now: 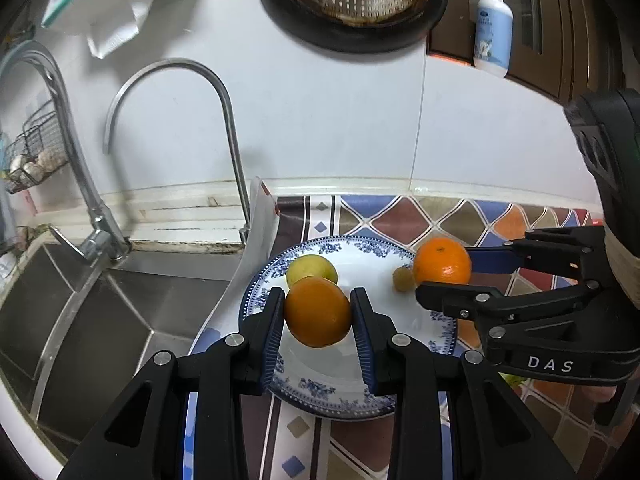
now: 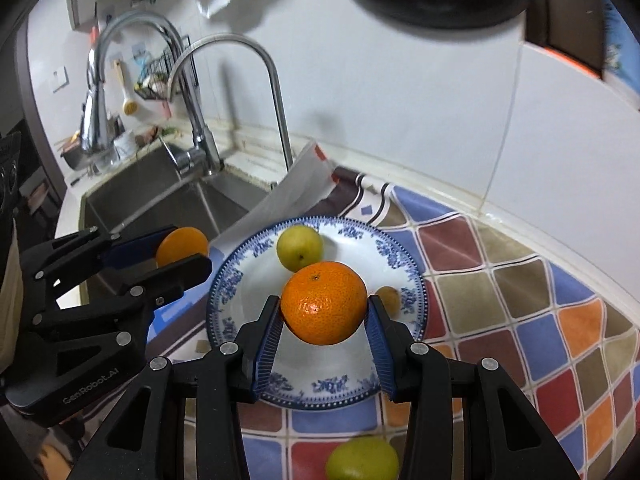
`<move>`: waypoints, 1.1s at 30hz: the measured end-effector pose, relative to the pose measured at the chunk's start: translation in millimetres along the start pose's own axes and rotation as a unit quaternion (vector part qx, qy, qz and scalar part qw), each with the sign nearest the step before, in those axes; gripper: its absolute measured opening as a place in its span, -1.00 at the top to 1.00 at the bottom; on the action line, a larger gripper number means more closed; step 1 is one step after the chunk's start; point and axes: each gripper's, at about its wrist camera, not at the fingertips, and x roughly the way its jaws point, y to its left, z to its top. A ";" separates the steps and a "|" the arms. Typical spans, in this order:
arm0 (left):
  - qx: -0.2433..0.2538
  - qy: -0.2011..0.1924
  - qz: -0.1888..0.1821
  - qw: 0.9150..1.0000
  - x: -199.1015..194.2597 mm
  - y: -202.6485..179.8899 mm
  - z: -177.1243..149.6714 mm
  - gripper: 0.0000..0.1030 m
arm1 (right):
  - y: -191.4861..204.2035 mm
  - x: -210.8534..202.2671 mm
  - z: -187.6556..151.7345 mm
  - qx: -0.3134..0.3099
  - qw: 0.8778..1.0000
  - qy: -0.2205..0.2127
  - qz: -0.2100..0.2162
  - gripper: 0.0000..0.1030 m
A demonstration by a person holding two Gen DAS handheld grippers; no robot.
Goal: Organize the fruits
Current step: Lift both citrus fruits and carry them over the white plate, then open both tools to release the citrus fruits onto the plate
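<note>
Above the blue-patterned plate, both grippers are holding fruit in the air: the left gripper is pinching a smooth orange between its blue pads, and the right gripper is pinching a dimpled tangerine the same way. The plate is sitting on a checkered cloth, close to the edge of the sink, with a white sheet standing up between plate and basin. A curved faucet is rising just behind the plate's far-left rim, while the cloth to the right is lying open up to the tiled wall. A yellow-green fruit is resting on the far side of the plate, and a small brownish fruit is lying near the right rim. Only the right wrist view is showing a green fruit on the cloth, off the plate's near edge. Only the left wrist view is showing a pump bottle up on the ledge.
</note>
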 end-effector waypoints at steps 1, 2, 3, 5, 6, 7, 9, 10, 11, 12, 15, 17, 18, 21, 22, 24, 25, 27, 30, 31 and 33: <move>0.001 0.004 0.001 1.000 4.8 0.9 0.1 0.35 | -1.0 6.3 1.4 -0.002 1.000 0.007 0.003 0.17; 0.002 0.007 0.000 1.000 8.7 1.8 0.0 0.35 | -1.7 11.5 2.2 -0.003 1.000 0.014 0.005 0.17; 0.003 0.011 -0.003 1.000 14.0 3.1 -0.2 0.35 | -2.6 16.6 3.0 -0.003 1.000 0.021 0.007 0.17; 0.001 0.020 -0.005 1.000 22.3 5.6 -0.4 0.35 | -4.9 26.4 4.2 -0.004 0.999 0.033 0.010 0.17; 0.001 0.026 -0.008 1.000 27.9 7.1 -0.7 0.35 | -5.8 30.6 4.5 -0.005 0.999 0.038 0.010 0.17; 0.001 0.031 -0.010 0.999 33.1 8.6 -0.9 0.35 | -7.0 35.6 4.8 -0.005 0.999 0.044 0.010 0.17; 0.003 0.043 -0.013 0.999 42.1 10.2 -1.2 0.35 | -9.0 44.5 5.0 -0.005 0.998 0.055 0.010 0.17; 0.004 0.049 -0.016 0.999 47.3 10.9 -1.4 0.35 | -10.0 49.3 5.0 -0.005 0.998 0.062 0.009 0.17; 0.006 0.054 -0.017 0.998 51.1 11.2 -1.5 0.35 | -10.8 53.8 5.4 -0.006 0.998 0.068 0.009 0.17; 0.009 0.057 -0.018 0.998 54.5 11.2 -1.6 0.35 | -11.3 57.3 5.5 -0.006 0.997 0.072 0.010 0.17; 0.016 0.065 -0.019 0.998 63.8 12.5 -1.7 0.35 | -12.1 66.0 6.1 -0.009 0.997 0.081 0.011 0.17; 0.017 0.071 -0.023 0.997 67.4 13.3 -1.9 0.35 | -12.2 71.4 7.1 -0.012 0.996 0.085 0.011 0.17; 0.017 0.072 -0.023 0.997 68.5 14.0 -1.8 0.35 | -12.5 73.3 7.5 -0.012 0.996 0.088 0.012 0.17; 0.015 0.075 -0.023 0.997 71.1 14.8 -1.8 0.34 | -13.6 78.0 8.3 -0.011 0.996 0.091 0.011 0.17; 0.015 0.074 -0.021 0.997 71.2 14.9 -1.5 0.31 | -13.6 78.1 8.2 -0.010 0.996 0.091 0.011 0.17; 0.016 0.071 -0.016 0.997 69.3 14.7 -0.8 0.24 | -14.1 78.9 7.6 -0.008 0.995 0.094 0.010 0.16; 0.016 0.070 -0.014 0.997 68.4 14.9 -0.2 0.23 | -14.5 79.5 7.6 -0.007 0.995 0.095 0.011 0.16; 0.014 0.066 -0.010 0.998 63.1 14.7 0.8 0.22 | -15.6 79.0 6.6 -0.003 0.995 0.096 0.011 0.16; 0.016 0.060 -0.004 0.998 55.4 13.5 2.4 0.13 | -16.2 72.8 6.2 0.002 0.996 0.085 0.012 0.16; 0.016 0.057 -0.001 0.998 51.7 13.1 2.8 0.13 | -15.5 70.1 6.3 0.002 0.997 0.082 0.011 0.16; 0.015 0.052 0.004 0.999 42.6 11.8 3.7 0.13 | -14.8 62.8 5.9 0.003 0.997 0.073 0.011 0.16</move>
